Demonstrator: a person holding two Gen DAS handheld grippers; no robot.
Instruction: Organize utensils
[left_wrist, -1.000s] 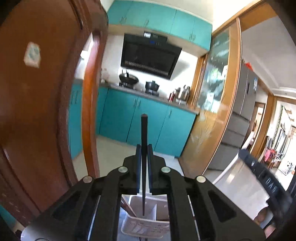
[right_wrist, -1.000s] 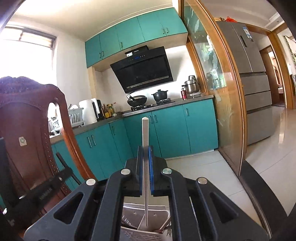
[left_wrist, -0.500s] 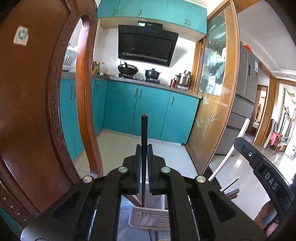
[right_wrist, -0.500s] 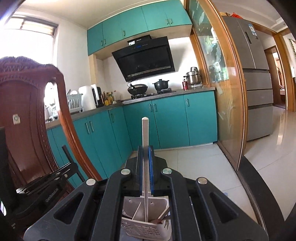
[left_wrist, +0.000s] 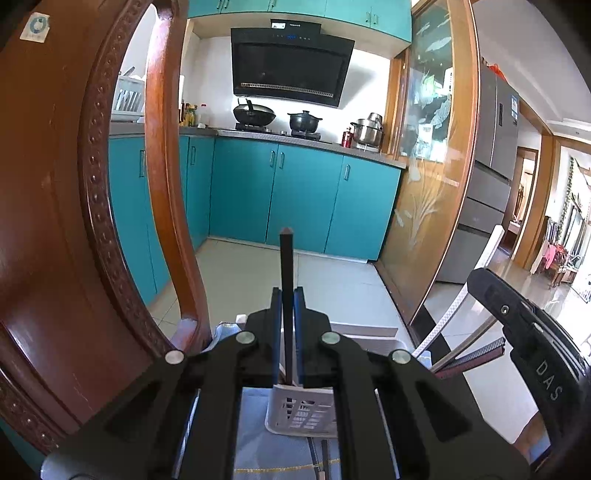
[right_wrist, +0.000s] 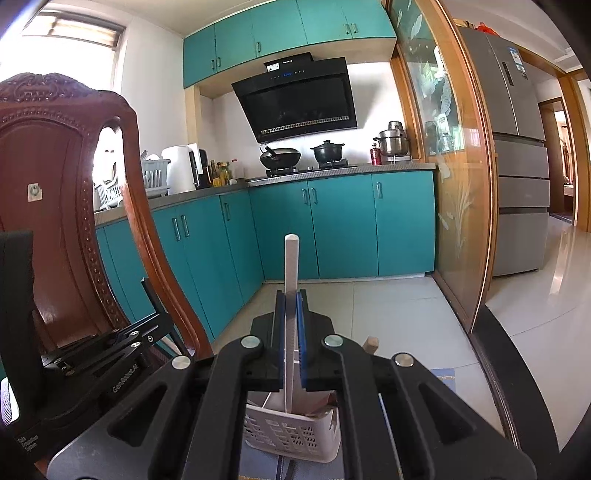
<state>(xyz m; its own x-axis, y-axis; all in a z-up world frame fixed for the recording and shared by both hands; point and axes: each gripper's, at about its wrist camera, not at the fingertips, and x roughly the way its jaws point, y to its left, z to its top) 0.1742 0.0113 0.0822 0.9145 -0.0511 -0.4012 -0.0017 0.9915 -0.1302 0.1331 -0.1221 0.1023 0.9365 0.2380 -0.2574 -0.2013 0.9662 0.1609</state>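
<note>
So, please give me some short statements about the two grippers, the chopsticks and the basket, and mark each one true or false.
1. The left gripper is shut on a dark chopstick. True.
2. The right gripper holds a metal spoon. False: it is shut on a white chopstick.
3. Both chopsticks stand about upright between the jaws. True.
4. The white slotted basket is empty. False: several utensils already stand in it.
5. The basket lies above the grippers. False: in both wrist views it sits below the fingers.
</note>
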